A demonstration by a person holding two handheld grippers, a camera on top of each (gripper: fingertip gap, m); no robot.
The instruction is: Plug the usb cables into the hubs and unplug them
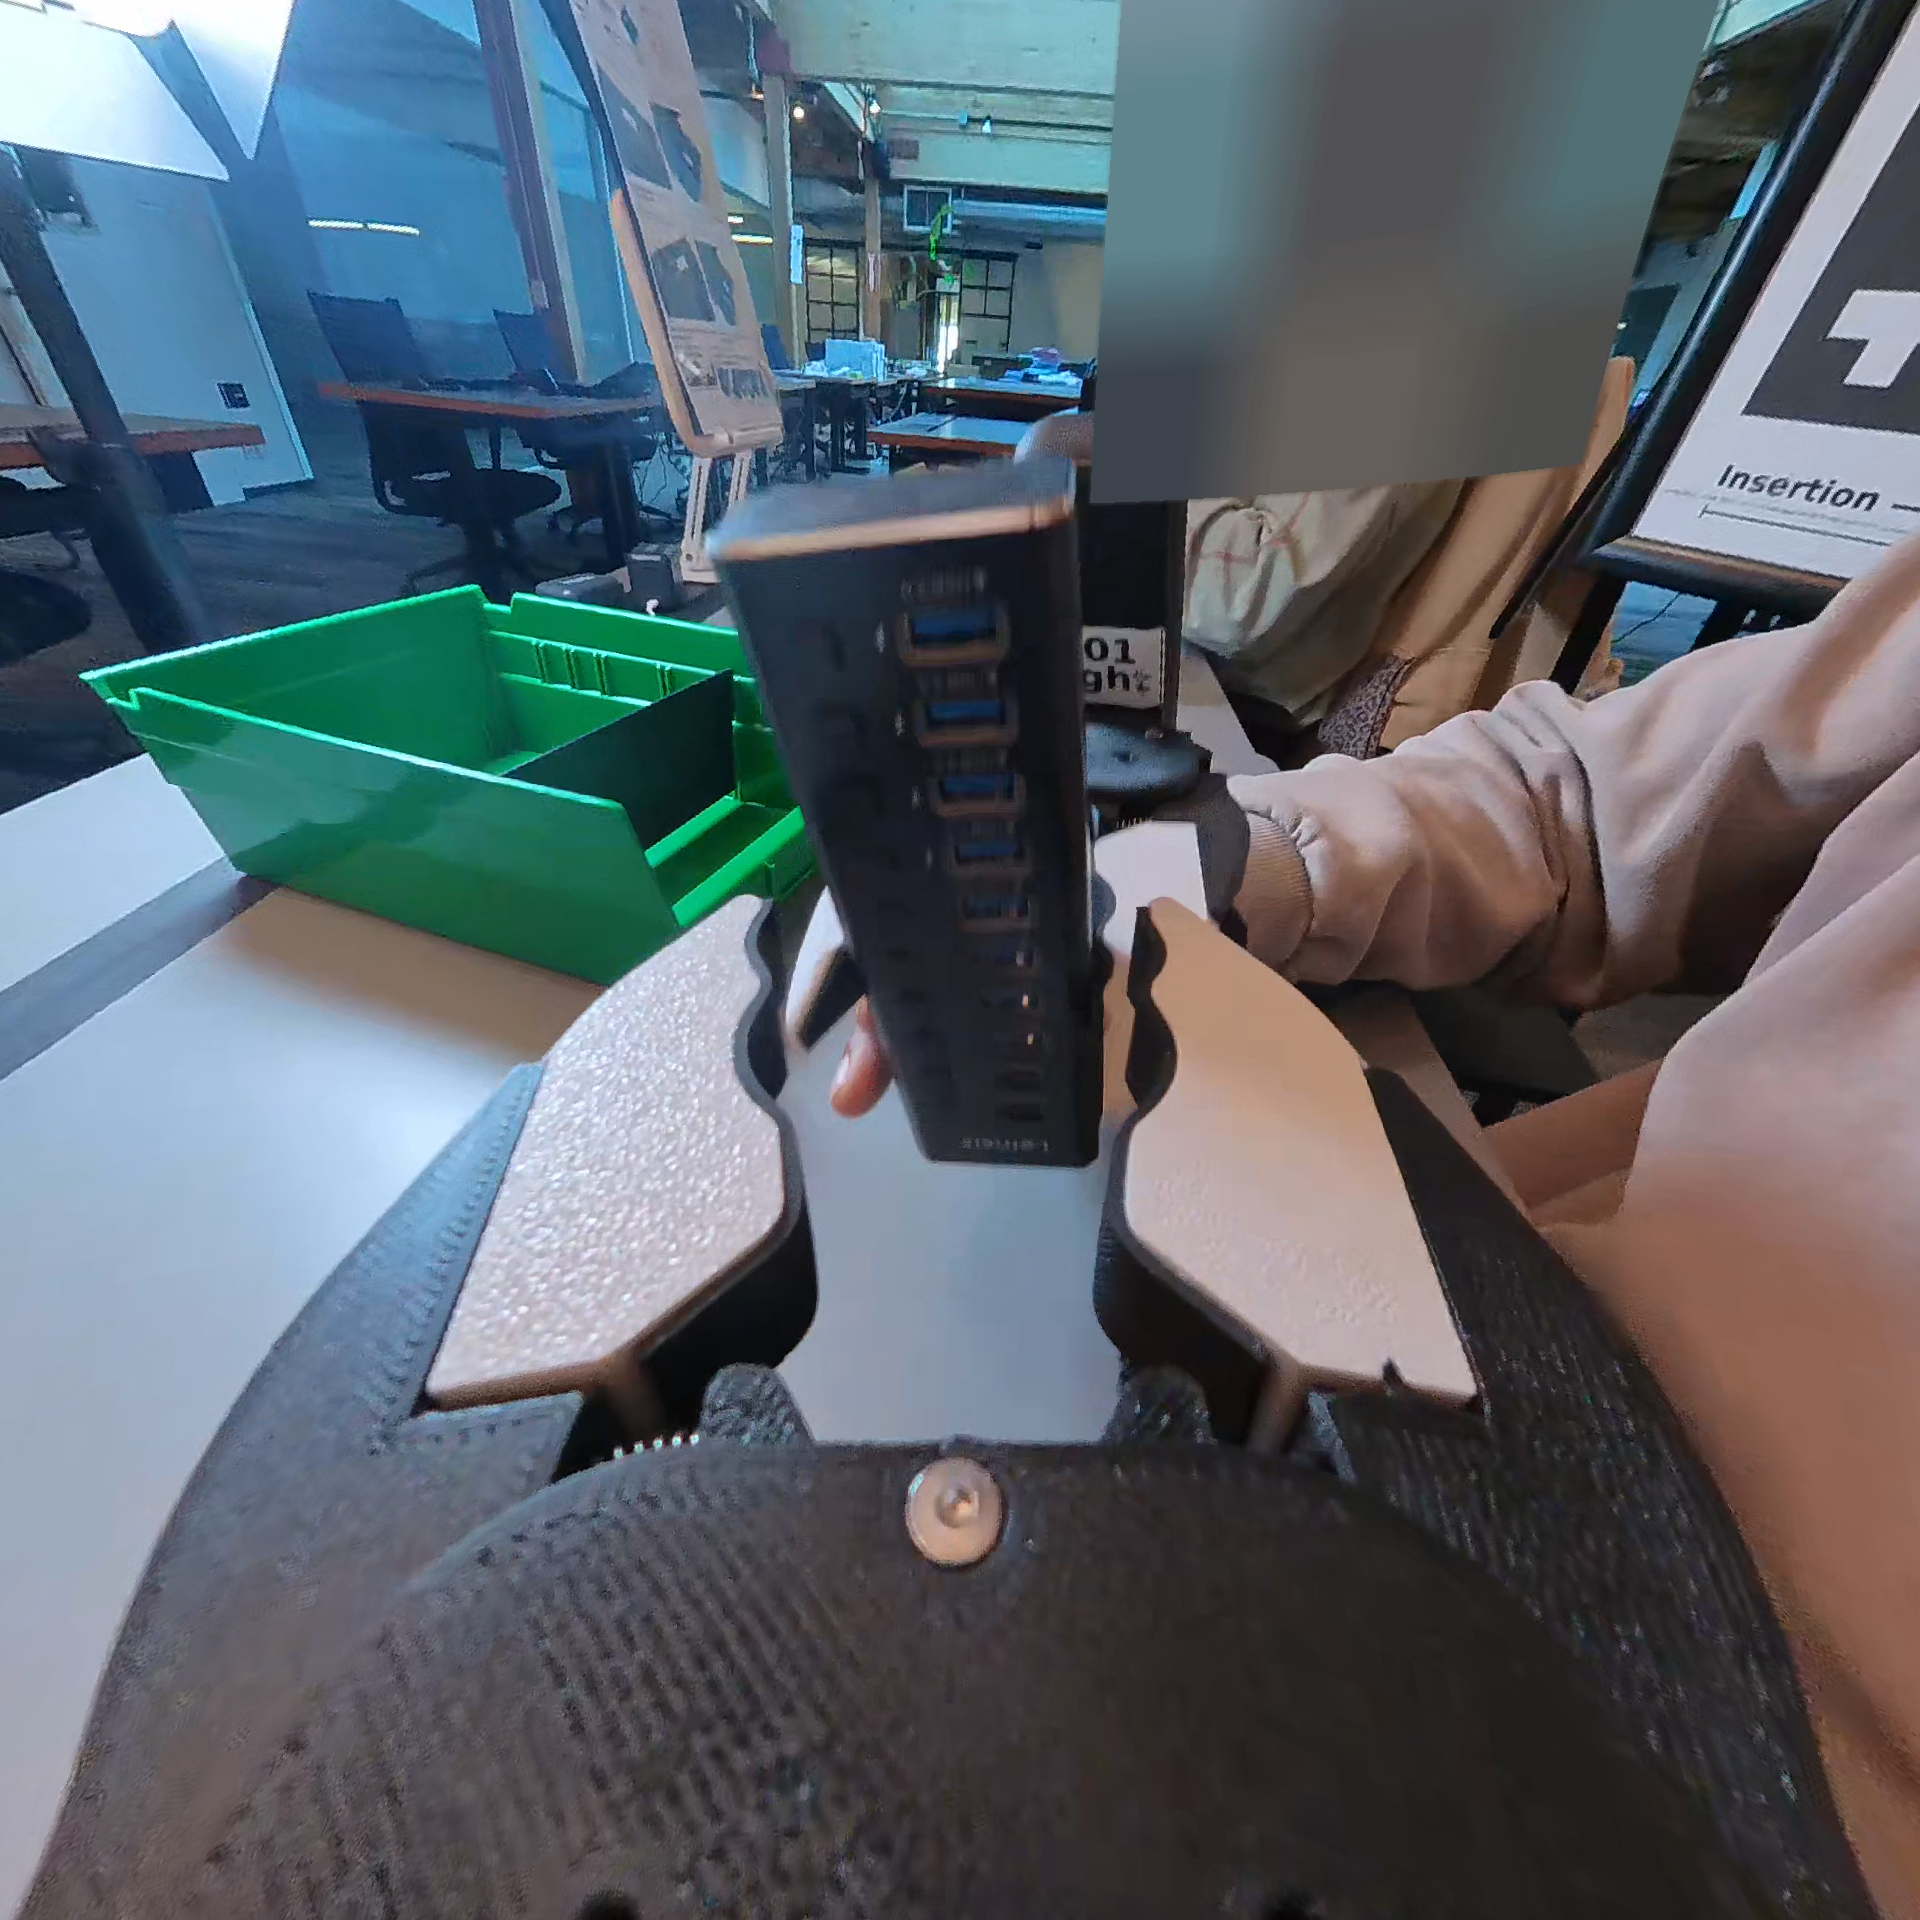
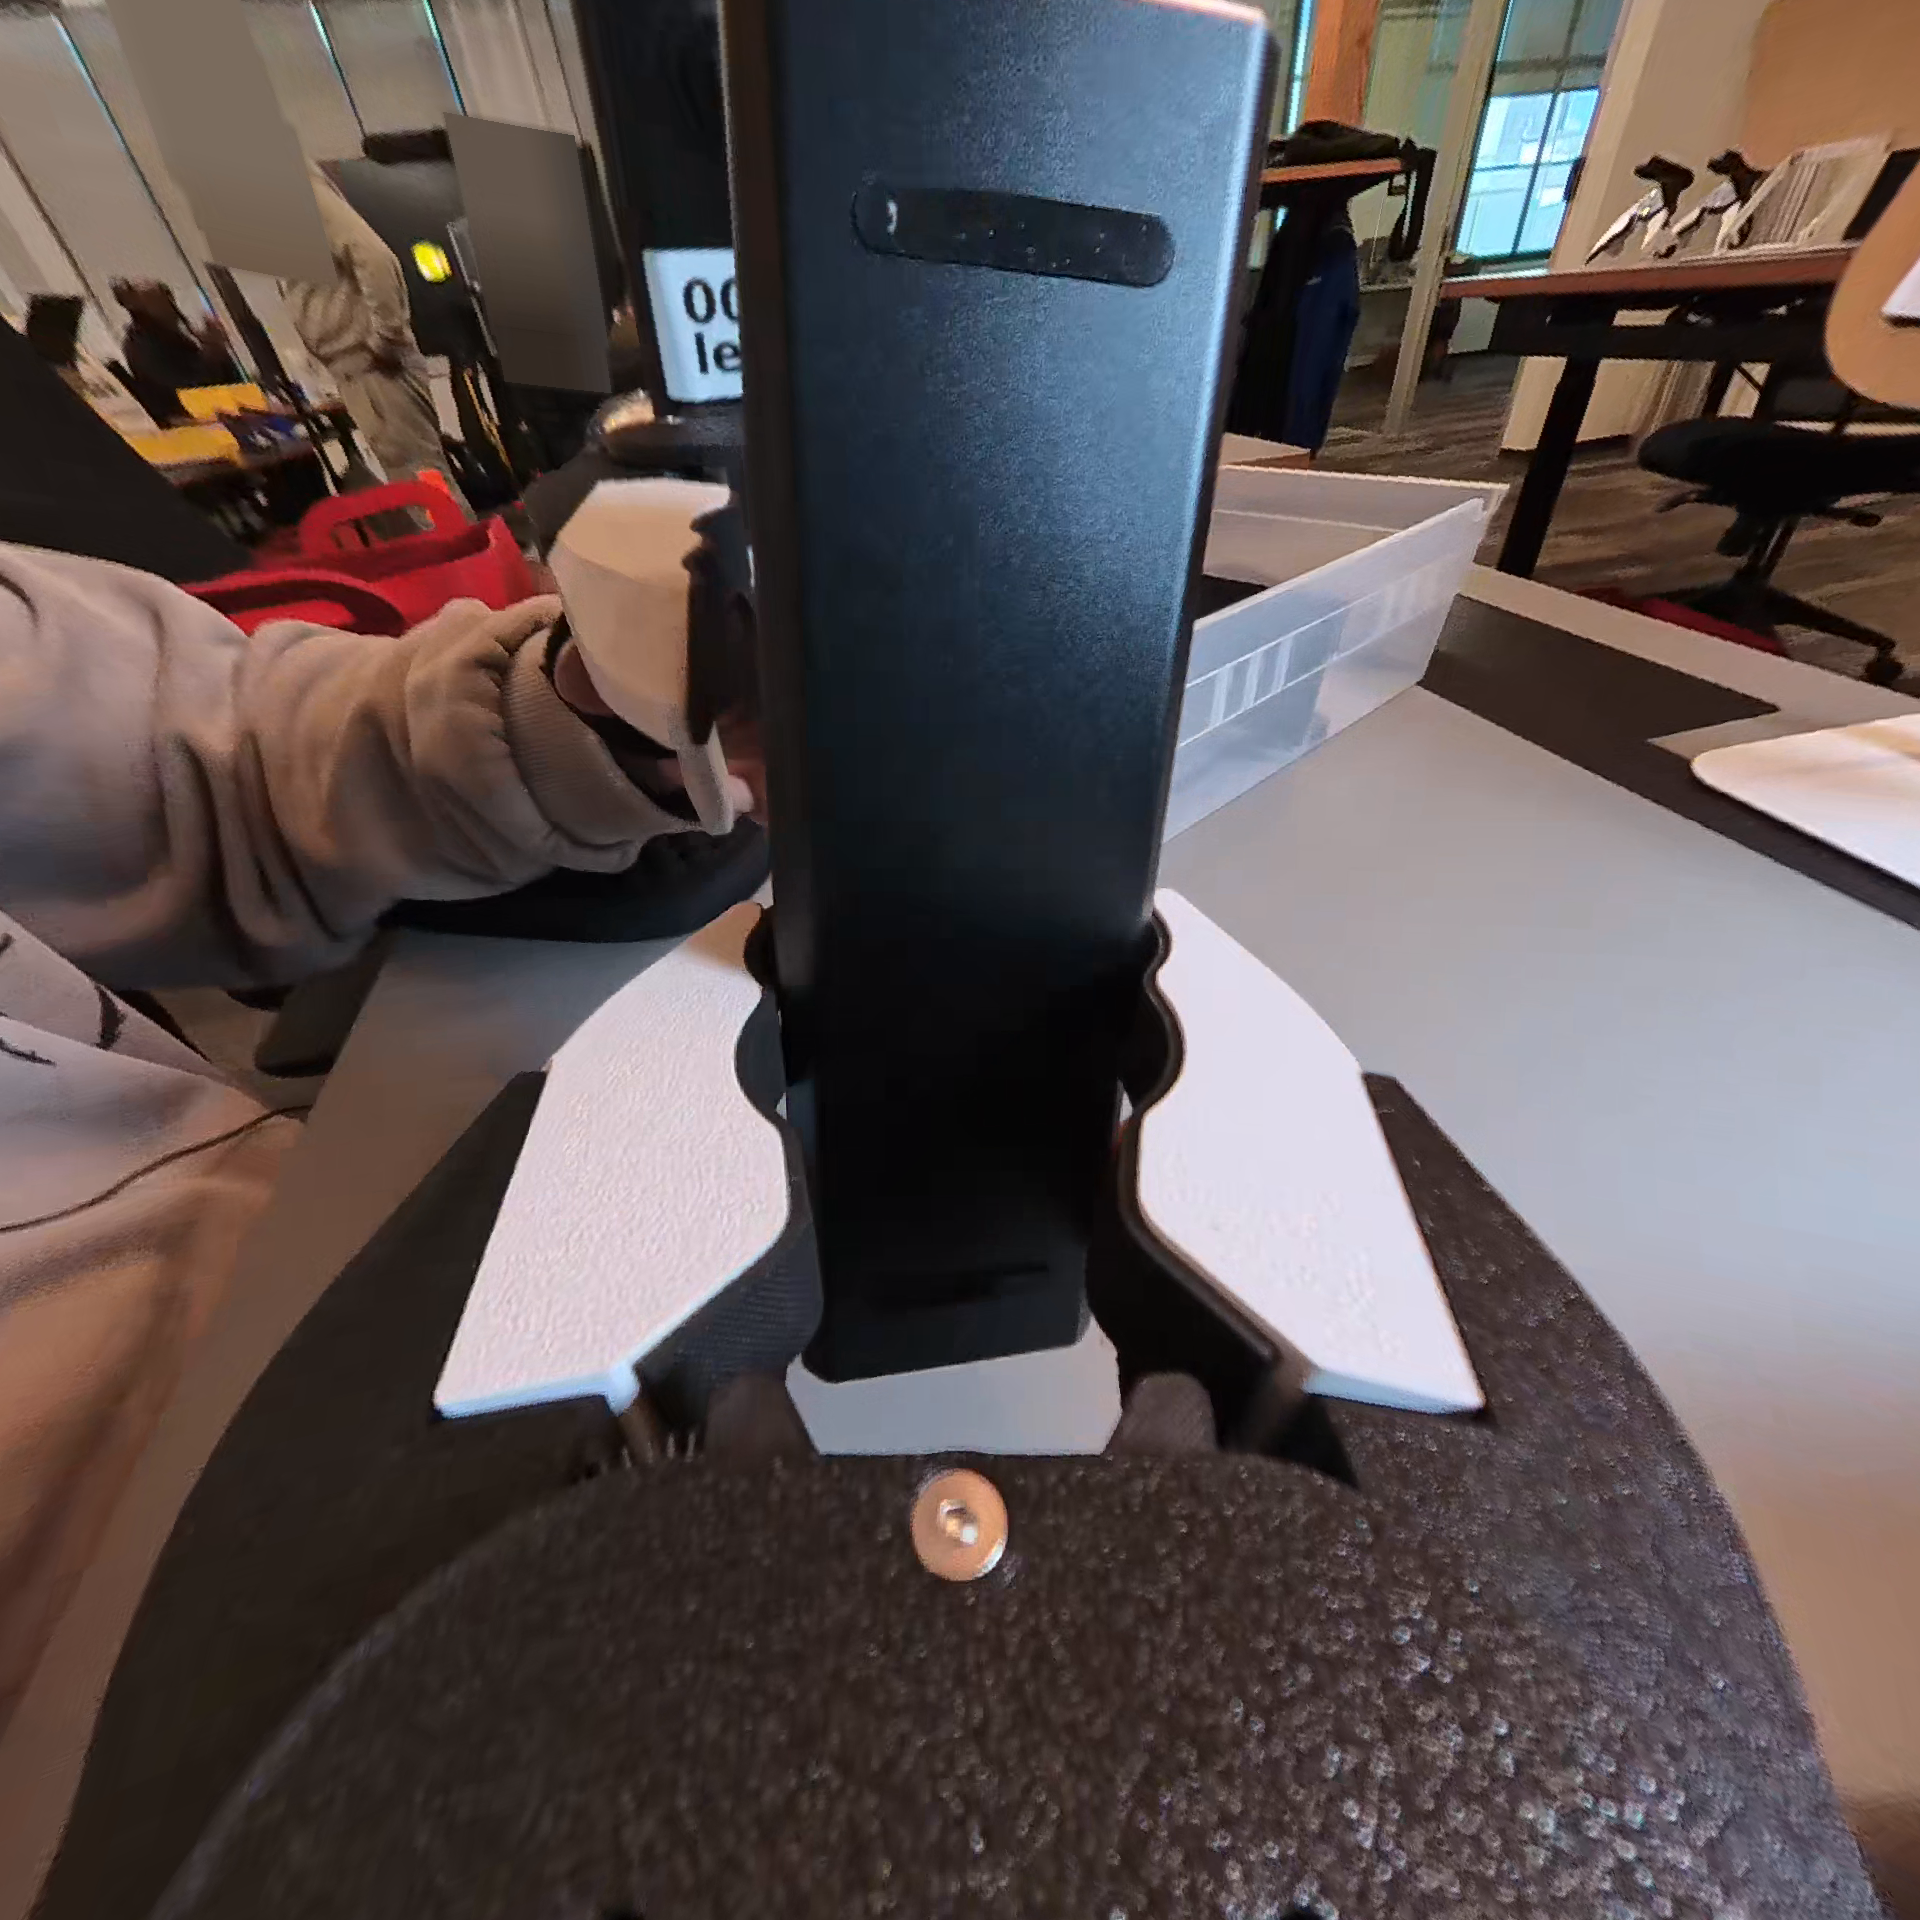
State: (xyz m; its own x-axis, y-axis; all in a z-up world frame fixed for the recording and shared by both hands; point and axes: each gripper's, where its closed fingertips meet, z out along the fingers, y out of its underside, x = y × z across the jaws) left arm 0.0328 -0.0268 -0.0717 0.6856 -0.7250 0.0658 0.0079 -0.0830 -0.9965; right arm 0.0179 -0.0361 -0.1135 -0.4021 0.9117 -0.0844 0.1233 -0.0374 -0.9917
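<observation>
A long black usb hub [image 1: 935,779] stands upright above the grey table [image 1: 260,1143], its row of blue ports facing the left wrist view. My right gripper [image 2: 961,987] is shut on the hub's lower part, and the right wrist view shows the hub's plain back [image 2: 987,571]. My left gripper [image 1: 951,997] is open. The hub's lower end stands between and just beyond its tips, with a gap on the left side. A white finger [image 2: 623,623] of the left gripper shows beside the hub's left edge. No usb cable is in view.
A green divided bin [image 1: 416,790] stands at the back left of the table. A clear plastic bin [image 2: 1351,623] lies behind the hub on the right, with a white sheet [image 2: 1829,790] further right. A person's beige sleeve [image 1: 1558,831] reaches in. A red bag [image 2: 395,551] is beyond the table. The left gripper's tips are roughly 4 centimetres from the right gripper's.
</observation>
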